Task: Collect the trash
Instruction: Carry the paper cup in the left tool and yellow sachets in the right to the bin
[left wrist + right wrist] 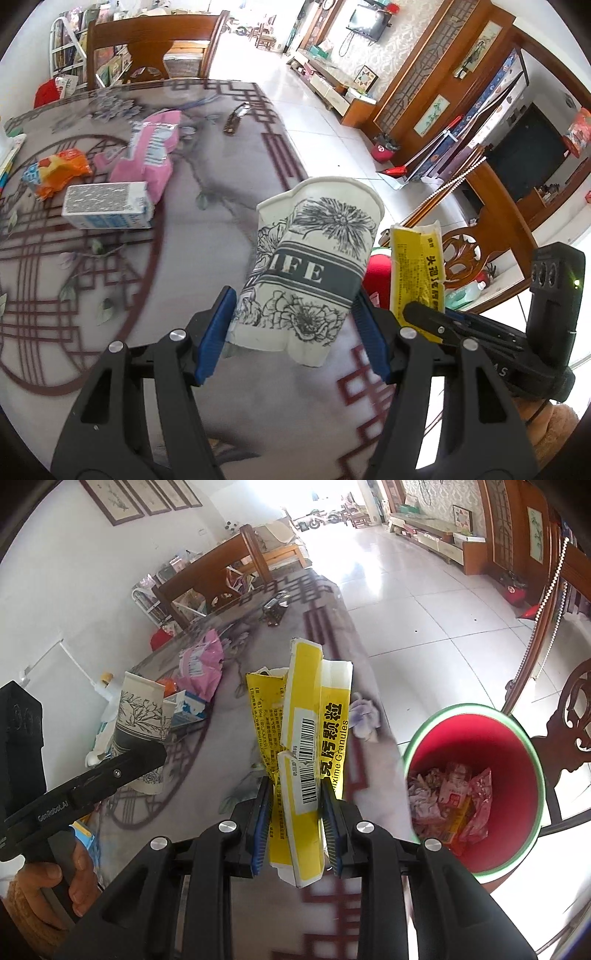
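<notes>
My left gripper (293,314) is shut on a crushed white paper cup (314,258) with black flower print, held above the table. The cup also shows in the right wrist view (142,723). My right gripper (295,794) is shut on a flattened yellow medicine box (306,738), held above the table edge; the box also shows in the left wrist view (415,273). A red bin (476,738) with a green rim stands on the floor to the right and holds several wrappers. On the table lie a pink bag (153,151), an orange wrapper (59,171) and a milk carton (107,205).
The table (221,206) has a patterned grey cover. A crumpled tissue (364,716) lies near its right edge and a small dark object (234,120) at the far side. Wooden chairs (147,48) stand at the far end and by the bin (569,723). White tiled floor (424,602) lies to the right.
</notes>
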A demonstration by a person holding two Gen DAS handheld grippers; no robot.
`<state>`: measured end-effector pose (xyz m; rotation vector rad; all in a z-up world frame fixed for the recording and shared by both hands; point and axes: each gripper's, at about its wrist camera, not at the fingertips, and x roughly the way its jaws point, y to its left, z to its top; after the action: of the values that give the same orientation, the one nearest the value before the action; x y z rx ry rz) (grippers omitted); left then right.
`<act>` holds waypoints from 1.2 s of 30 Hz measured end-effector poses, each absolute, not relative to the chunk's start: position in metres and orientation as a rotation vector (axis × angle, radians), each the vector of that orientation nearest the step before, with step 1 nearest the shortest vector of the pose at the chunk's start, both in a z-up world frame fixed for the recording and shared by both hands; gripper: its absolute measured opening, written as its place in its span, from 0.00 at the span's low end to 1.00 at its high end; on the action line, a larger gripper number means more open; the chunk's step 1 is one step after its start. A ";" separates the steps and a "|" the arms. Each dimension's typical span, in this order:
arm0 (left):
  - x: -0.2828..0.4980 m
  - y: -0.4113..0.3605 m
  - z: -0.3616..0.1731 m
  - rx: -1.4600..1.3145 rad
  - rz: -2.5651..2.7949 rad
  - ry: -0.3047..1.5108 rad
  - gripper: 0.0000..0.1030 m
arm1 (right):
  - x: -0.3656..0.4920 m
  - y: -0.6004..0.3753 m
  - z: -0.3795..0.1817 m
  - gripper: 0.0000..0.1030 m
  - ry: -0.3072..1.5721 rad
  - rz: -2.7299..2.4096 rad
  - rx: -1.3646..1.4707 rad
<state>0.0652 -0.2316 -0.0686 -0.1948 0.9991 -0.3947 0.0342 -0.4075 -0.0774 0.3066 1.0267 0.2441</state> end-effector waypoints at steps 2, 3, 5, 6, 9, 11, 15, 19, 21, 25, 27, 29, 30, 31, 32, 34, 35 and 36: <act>0.067 -0.241 -0.068 -0.194 -0.397 0.996 0.59 | 0.035 -0.417 -0.076 0.24 1.023 0.243 0.308; 0.068 -0.246 -0.067 -0.194 -0.399 0.995 0.60 | 0.035 -0.421 -0.075 0.24 1.022 0.243 0.309; 0.069 -0.255 -0.066 -0.193 -0.403 0.994 0.60 | 0.034 -0.431 -0.075 0.24 1.019 0.240 0.311; 0.069 -0.261 -0.065 -0.190 -0.407 0.993 0.59 | 0.034 -0.436 -0.074 0.24 1.019 0.237 0.316; 0.069 -0.277 -0.063 -0.180 -0.422 0.988 0.60 | 0.031 -0.449 -0.073 0.24 1.013 0.227 0.326; 0.068 -0.288 -0.061 -0.171 -0.433 0.987 0.60 | 0.029 -0.460 -0.071 0.24 1.006 0.218 0.332; 0.069 -0.314 -0.061 -0.147 -0.461 0.991 0.60 | 0.022 -0.484 -0.070 0.24 0.996 0.189 0.361; 0.071 -0.339 -0.062 -0.126 -0.495 0.994 0.60 | 0.013 -0.509 -0.071 0.24 0.985 0.147 0.387; 0.071 -0.353 -0.065 -0.117 -0.515 0.998 0.60 | 0.008 -0.521 -0.072 0.25 0.984 0.125 0.400; 0.070 -0.380 -0.070 -0.106 -0.558 1.013 0.60 | -0.001 -0.545 -0.074 0.25 0.980 0.083 0.427; 0.070 -0.392 -0.073 -0.099 -0.577 1.021 0.60 | -0.006 -0.557 -0.075 0.25 0.978 0.062 0.443; 0.070 -0.403 -0.076 -0.088 -0.590 1.031 0.60 | -0.009 -0.566 -0.076 0.25 0.975 0.047 0.460; 0.070 -0.408 -0.078 -0.081 -0.597 1.038 0.60 | -0.009 -0.570 -0.076 0.25 0.975 0.043 0.466; 0.070 -0.412 -0.080 -0.074 -0.602 1.045 0.60 | -0.010 -0.575 -0.077 0.25 0.974 0.038 0.473; 0.070 -0.418 -0.082 -0.066 -0.608 1.054 0.60 | -0.011 -0.579 -0.078 0.25 0.973 0.034 0.480; 0.072 -0.424 -0.088 -0.055 -0.611 1.070 0.60 | -0.011 -0.586 -0.079 0.25 0.971 0.031 0.491; 0.073 -0.427 -0.091 -0.052 -0.611 1.078 0.60 | -0.011 -0.590 -0.080 0.25 0.970 0.031 0.495; 0.074 -0.429 -0.093 -0.050 -0.608 1.087 0.60 | -0.010 -0.592 -0.081 0.25 0.970 0.031 0.498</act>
<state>0.0742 -0.4295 -0.0931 -0.0503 1.0867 -0.6075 -0.0101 -0.5918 -0.0805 0.4975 0.9704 0.0308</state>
